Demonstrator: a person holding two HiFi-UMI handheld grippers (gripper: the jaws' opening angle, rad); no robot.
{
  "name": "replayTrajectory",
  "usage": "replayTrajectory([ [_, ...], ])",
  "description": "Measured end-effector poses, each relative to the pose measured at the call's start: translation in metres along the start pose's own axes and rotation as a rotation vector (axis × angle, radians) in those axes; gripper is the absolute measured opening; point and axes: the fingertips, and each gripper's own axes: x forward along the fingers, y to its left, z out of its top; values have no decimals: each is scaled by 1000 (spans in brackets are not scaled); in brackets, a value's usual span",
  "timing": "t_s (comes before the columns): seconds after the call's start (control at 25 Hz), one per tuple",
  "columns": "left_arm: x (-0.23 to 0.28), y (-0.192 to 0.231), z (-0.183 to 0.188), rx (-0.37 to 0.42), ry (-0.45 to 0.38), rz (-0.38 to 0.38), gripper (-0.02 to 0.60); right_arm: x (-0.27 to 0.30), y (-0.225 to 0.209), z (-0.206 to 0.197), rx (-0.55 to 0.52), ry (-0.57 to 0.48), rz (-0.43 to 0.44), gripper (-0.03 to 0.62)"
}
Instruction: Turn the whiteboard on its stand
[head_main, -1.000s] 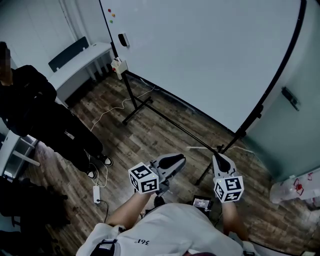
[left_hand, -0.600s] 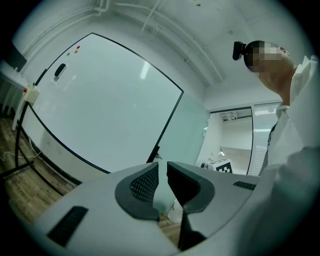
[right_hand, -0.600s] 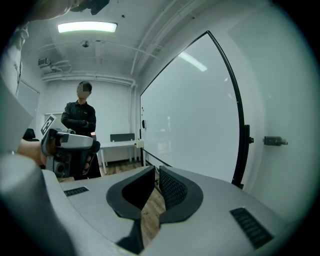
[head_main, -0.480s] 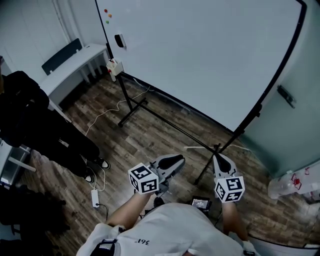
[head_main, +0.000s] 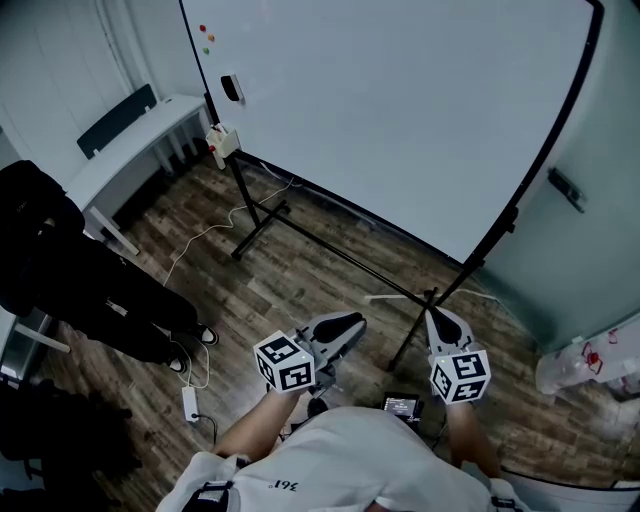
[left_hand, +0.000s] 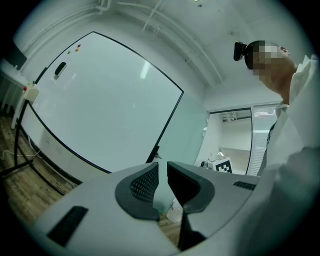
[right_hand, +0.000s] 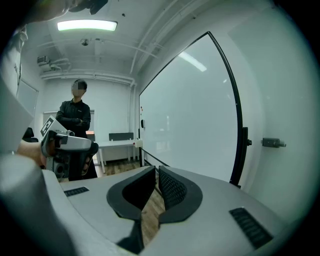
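The big whiteboard (head_main: 400, 110) leans on its black stand (head_main: 330, 250); it also fills the left gripper view (left_hand: 100, 105) and the right side of the right gripper view (right_hand: 185, 125). Both grippers hang in front of the person's chest, short of the board and touching nothing. My left gripper (head_main: 350, 322) is shut with only a thin slit between its pads (left_hand: 162, 172). Near the stand's right foot (head_main: 415, 325), my right gripper (head_main: 437, 315) is shut too (right_hand: 156, 175), nothing in it.
A person in black (head_main: 90, 290) stands at the left, also in the right gripper view (right_hand: 75, 120). Behind are a white desk (head_main: 130, 150) and chair (head_main: 115, 118). A cable with adapter (head_main: 190, 400), a small device (head_main: 403, 405) and a plastic bag (head_main: 590, 365) lie on the wood floor.
The head view has shifted a little: the board and stand sit slightly further left and up, and the person in black slid toward the left edge. Both grippers kept their places.
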Motion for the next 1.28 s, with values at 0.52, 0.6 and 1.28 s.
replayTrajectory([
  [0.52,3,1,3,4,-10,6,60,2,-4,4,-9,-9,13,29],
  [0.6,4,2,2,1,-9,6,60,2,-4,3,-7,-10,12,29],
  [1.28,1,-1,0,-2,-8,7,61,-4,3,6,-14,-15,35,26],
])
